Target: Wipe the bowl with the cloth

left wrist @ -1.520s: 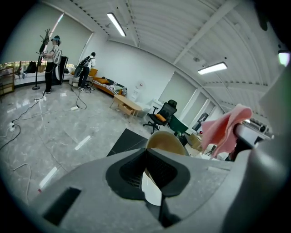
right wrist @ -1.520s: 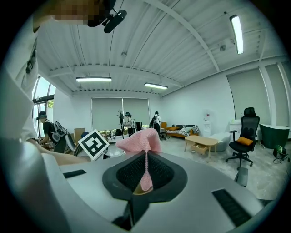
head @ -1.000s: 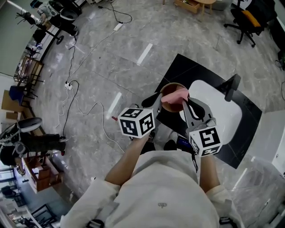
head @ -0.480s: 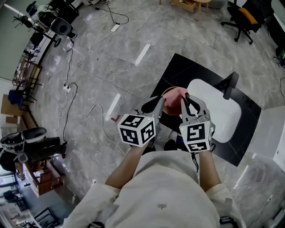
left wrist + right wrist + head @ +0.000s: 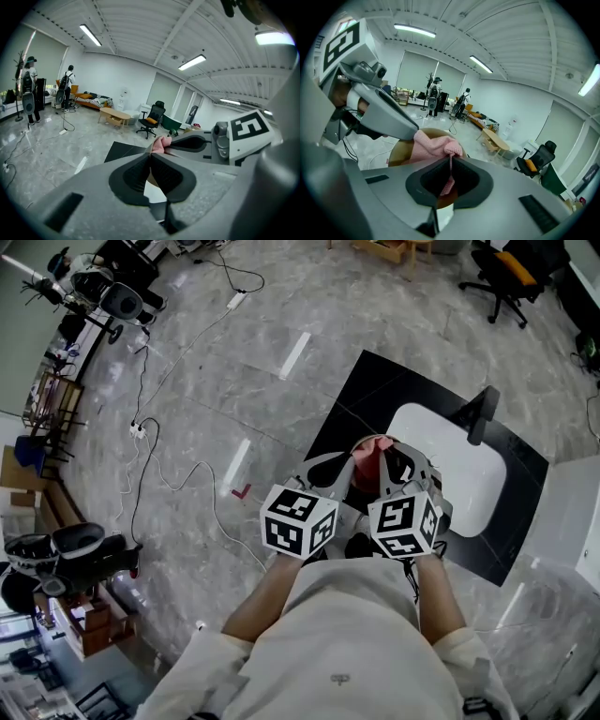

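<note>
We wipe the bowl.
Our left gripper pinches its rim, our right gripper pinches the cloth; a hard rub could twist the bowl loose.

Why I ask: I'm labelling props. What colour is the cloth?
The cloth is pink; the right gripper view shows it best.
</note>
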{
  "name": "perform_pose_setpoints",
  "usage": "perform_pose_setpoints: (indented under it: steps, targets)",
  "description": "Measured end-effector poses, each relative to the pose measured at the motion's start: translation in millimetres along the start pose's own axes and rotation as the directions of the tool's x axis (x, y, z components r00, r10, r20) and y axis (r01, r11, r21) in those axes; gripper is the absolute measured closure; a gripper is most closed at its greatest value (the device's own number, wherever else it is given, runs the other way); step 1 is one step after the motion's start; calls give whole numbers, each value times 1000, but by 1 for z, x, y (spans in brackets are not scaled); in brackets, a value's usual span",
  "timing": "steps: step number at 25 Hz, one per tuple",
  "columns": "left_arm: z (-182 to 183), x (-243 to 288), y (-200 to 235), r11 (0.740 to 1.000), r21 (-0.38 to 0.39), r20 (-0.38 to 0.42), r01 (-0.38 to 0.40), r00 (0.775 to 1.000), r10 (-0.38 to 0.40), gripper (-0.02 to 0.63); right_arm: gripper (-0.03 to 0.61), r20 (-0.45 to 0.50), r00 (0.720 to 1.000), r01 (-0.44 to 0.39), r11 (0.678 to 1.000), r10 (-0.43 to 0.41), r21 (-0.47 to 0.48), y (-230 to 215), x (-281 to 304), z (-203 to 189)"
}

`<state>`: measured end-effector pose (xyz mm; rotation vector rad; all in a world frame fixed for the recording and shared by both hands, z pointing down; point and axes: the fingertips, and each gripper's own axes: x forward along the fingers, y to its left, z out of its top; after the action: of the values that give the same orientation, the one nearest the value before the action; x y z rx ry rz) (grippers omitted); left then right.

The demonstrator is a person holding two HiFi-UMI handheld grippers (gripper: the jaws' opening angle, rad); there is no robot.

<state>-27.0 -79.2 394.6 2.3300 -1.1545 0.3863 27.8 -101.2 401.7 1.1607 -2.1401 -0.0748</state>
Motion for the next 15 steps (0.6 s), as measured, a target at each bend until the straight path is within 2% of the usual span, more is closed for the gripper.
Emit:
perform_pose_setpoints:
  steps: [5, 15]
  targets:
    - [-2, 3, -9, 998, 64, -20, 11, 1000, -9, 594, 563, 0, 1000, -17, 999, 17, -38, 6, 2, 6]
    - [3, 10, -13, 997, 67, -19, 29, 999, -28, 595, 563, 21, 994, -104, 987, 108, -122, 28, 5, 13]
